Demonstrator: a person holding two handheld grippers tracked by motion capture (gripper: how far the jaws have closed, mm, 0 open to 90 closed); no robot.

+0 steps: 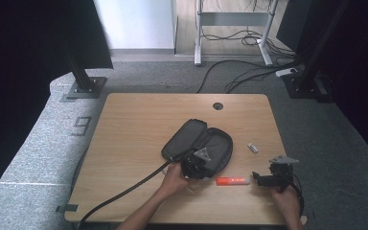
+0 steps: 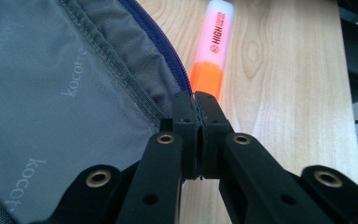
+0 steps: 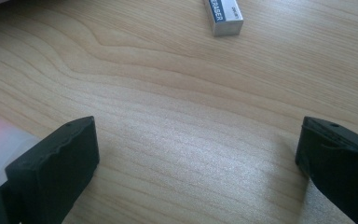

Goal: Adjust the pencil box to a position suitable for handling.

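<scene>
A black zip pouch (image 1: 199, 143) lies open in the middle of the wooden table (image 1: 139, 120), its grey lining (image 2: 51, 93) showing. My left gripper (image 1: 204, 171) is at the pouch's near edge. In the left gripper view its jaws (image 2: 196, 100) are shut on the zipper rim (image 2: 168, 51). An orange highlighter (image 1: 232, 181) (image 2: 214, 46) lies on the table just beyond them. My right gripper (image 1: 257, 178) (image 3: 198, 140) rests low over bare wood to the right of the highlighter, open, with nothing between its fingers. The highlighter's pale end (image 3: 0, 140) sits beside its left finger.
A small white eraser (image 1: 253, 147) (image 3: 223, 14) lies on the table right of the pouch. A cable hole (image 1: 217, 106) is near the far edge. The left gripper's black cable (image 1: 124, 191) trails off the front left. Stands and cables are on the floor beyond the table.
</scene>
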